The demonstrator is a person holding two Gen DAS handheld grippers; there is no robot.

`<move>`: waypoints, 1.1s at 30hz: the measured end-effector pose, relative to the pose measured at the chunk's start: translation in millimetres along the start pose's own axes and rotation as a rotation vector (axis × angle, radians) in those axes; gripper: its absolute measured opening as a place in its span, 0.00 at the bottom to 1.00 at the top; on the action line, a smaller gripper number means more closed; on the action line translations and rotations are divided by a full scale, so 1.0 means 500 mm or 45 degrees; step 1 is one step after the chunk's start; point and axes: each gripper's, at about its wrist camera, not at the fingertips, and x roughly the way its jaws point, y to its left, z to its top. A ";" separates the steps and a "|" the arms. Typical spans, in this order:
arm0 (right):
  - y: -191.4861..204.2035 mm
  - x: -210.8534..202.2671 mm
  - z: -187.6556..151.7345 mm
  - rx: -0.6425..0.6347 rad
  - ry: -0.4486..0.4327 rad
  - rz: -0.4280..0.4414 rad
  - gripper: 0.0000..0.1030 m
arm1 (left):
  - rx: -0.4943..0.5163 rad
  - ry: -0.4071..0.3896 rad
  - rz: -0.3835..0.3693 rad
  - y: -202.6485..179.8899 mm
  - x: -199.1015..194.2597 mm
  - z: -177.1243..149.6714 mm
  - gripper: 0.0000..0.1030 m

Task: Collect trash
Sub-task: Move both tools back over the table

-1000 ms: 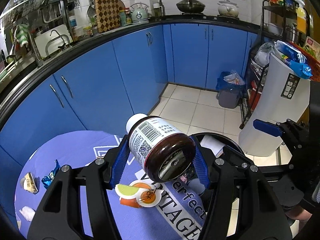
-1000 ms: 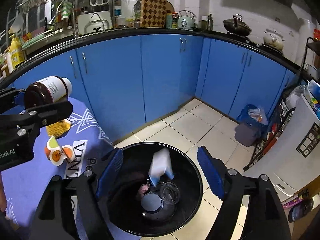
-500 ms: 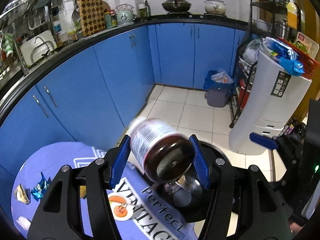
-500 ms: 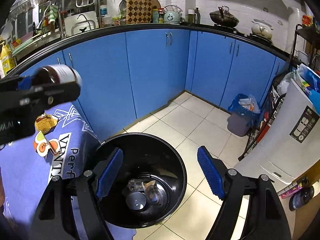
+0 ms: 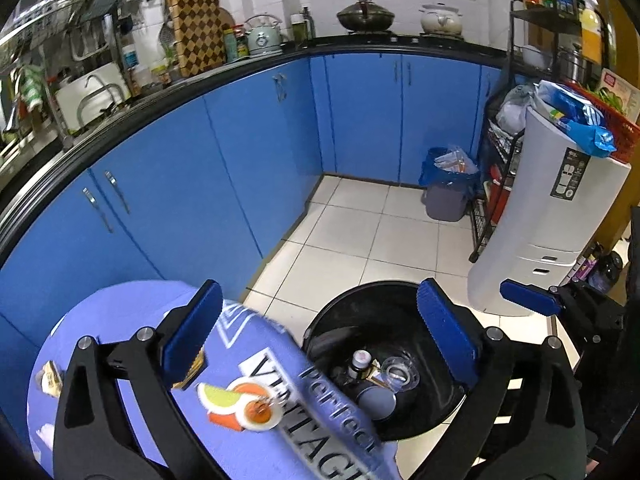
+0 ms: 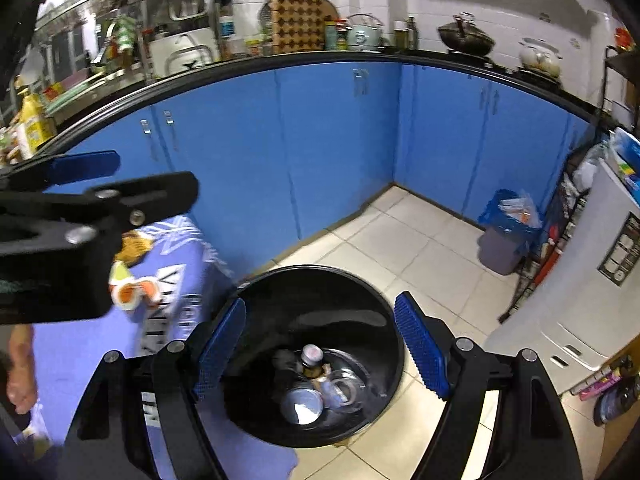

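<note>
We log one brown bottle (image 5: 361, 361) lying in the black bin (image 5: 344, 320) among other trash, on the floor right of the blue-clothed table (image 5: 120, 320). Our left gripper (image 5: 320, 340) above it: jaws opening, nothing between. Our right gripper (image 6: 320, 350): apart, empty, over the bin.

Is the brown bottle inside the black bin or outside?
Inside. The bottle lies at the bottom of the bin among other trash.

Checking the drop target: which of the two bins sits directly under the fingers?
The black round bin beside the table, trash visible inside; the blue-lined bin stands by the far cabinets.
</note>
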 end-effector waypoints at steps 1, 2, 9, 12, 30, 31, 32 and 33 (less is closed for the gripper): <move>0.016 -0.002 0.001 -0.017 -0.002 0.022 0.73 | -0.013 0.000 0.010 0.014 -0.006 -0.007 0.94; 0.027 -0.002 0.002 -0.029 -0.002 0.037 0.73 | -0.023 0.002 0.022 0.024 -0.010 -0.013 0.94; 0.132 0.010 0.004 -0.122 0.021 0.147 0.73 | -0.164 0.047 0.129 0.147 -0.042 -0.083 0.94; 0.182 0.018 0.001 -0.167 0.036 0.186 0.73 | -0.234 0.072 0.175 0.204 -0.060 -0.120 0.94; 0.327 0.100 -0.007 -0.279 0.153 0.218 0.73 | -0.457 0.172 0.311 0.414 -0.105 -0.288 0.94; 0.330 0.105 -0.007 -0.285 0.156 0.214 0.73 | -0.467 0.180 0.312 0.421 -0.098 -0.293 0.94; 0.335 0.111 -0.007 -0.292 0.163 0.209 0.73 | -0.473 0.185 0.313 0.427 -0.093 -0.296 0.94; 0.338 0.115 -0.008 -0.293 0.166 0.207 0.73 | -0.476 0.191 0.315 0.429 -0.089 -0.301 0.94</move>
